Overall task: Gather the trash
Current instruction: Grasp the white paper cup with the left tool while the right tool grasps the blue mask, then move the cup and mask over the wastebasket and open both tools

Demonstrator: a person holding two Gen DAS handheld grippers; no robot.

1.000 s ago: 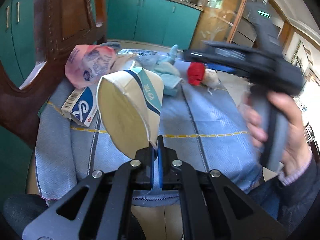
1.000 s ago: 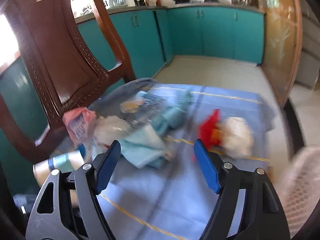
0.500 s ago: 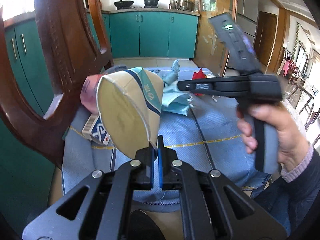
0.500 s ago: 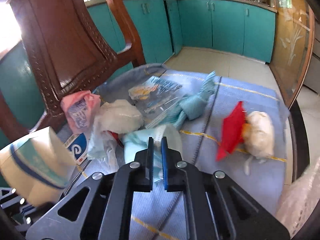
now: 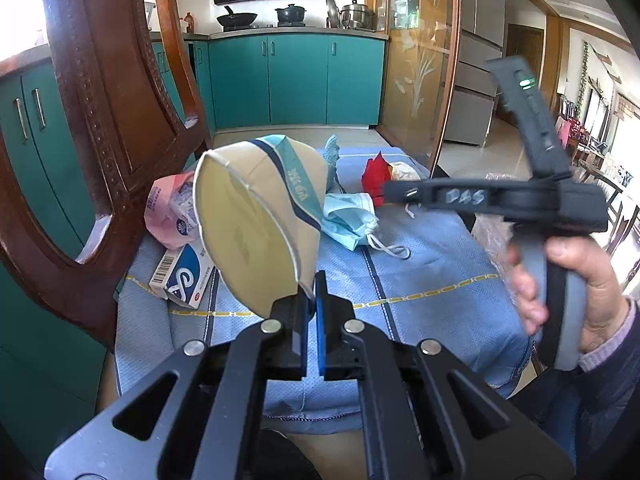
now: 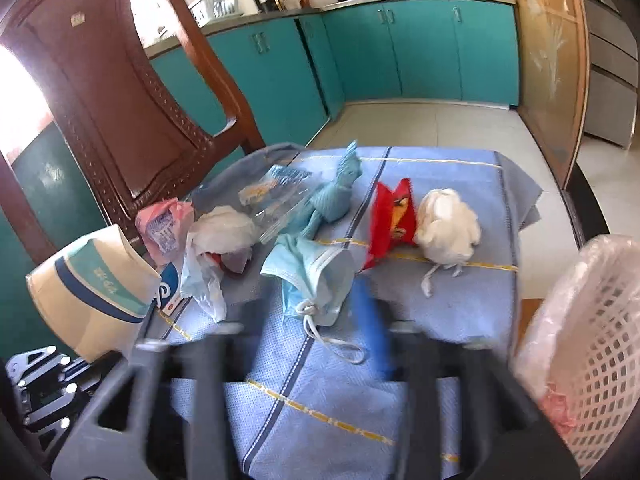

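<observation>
My left gripper (image 5: 311, 300) is shut on the rim of a squashed beige paper cup (image 5: 256, 220) with a blue-green band, held above the blue cloth (image 5: 432, 264); the cup also shows in the right wrist view (image 6: 92, 292). My right gripper (image 6: 316, 320) is blurred with its fingers spread apart, just behind a light blue face mask (image 6: 312, 276). Trash lies on the cloth: a red wrapper (image 6: 390, 220), a white wad (image 6: 448, 228), a pink packet (image 6: 160, 228), a white and blue box (image 5: 184, 276).
A dark wooden chair back (image 6: 120, 92) stands at the left of the cloth. A white mesh basket lined with a plastic bag (image 6: 580, 344) stands at the right. Teal cabinets (image 6: 400, 48) line the far wall.
My right gripper was open, shut half a second ago, and its fingers are now apart again and blurred. The left gripper has lifted the cup and tilted up.
</observation>
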